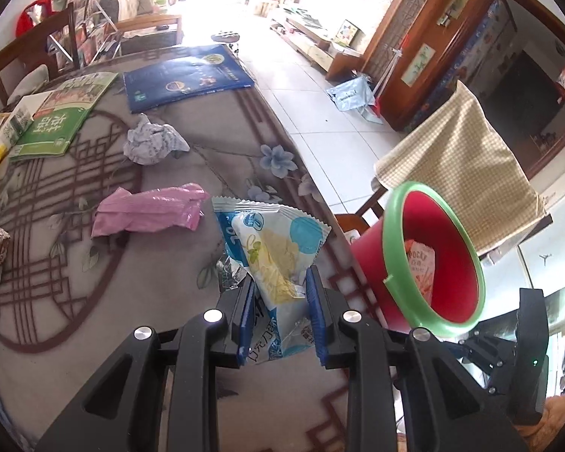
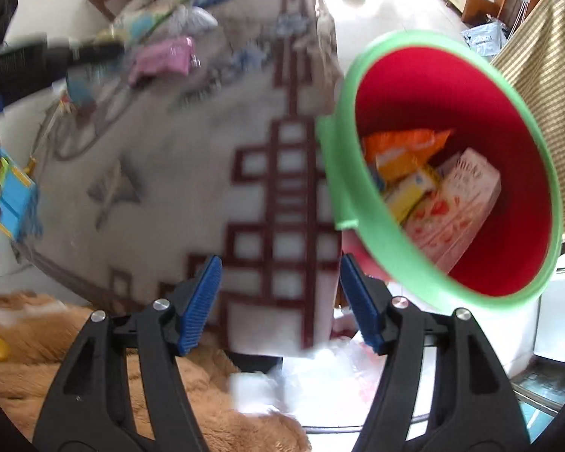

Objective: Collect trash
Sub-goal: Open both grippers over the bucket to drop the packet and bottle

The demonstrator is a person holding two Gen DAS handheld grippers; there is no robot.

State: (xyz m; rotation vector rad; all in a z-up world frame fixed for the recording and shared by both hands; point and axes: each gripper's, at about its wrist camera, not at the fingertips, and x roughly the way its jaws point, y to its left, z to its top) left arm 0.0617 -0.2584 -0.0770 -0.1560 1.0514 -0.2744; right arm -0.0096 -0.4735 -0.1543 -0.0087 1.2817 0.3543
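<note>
Both wrist views near shared bin [image 1: 433,263]

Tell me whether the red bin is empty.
Not empty: the red bin holds an orange packet, a yellow wrapper and a pink-printed box.

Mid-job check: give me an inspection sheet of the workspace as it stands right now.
Surface: table with patterned grey cloth.
Job's things: blue snack wrapper in left gripper; red bin with green rim, tilted, holding packets; pink wrapper and crumpled paper on the table.
Clutter: green booklet, blue folder.
Grippers: left shut on wrapper; right gripper open, empty.
Cables: nothing seen.
Surroundings: checked cloth over a chair, tiled floor.
</note>
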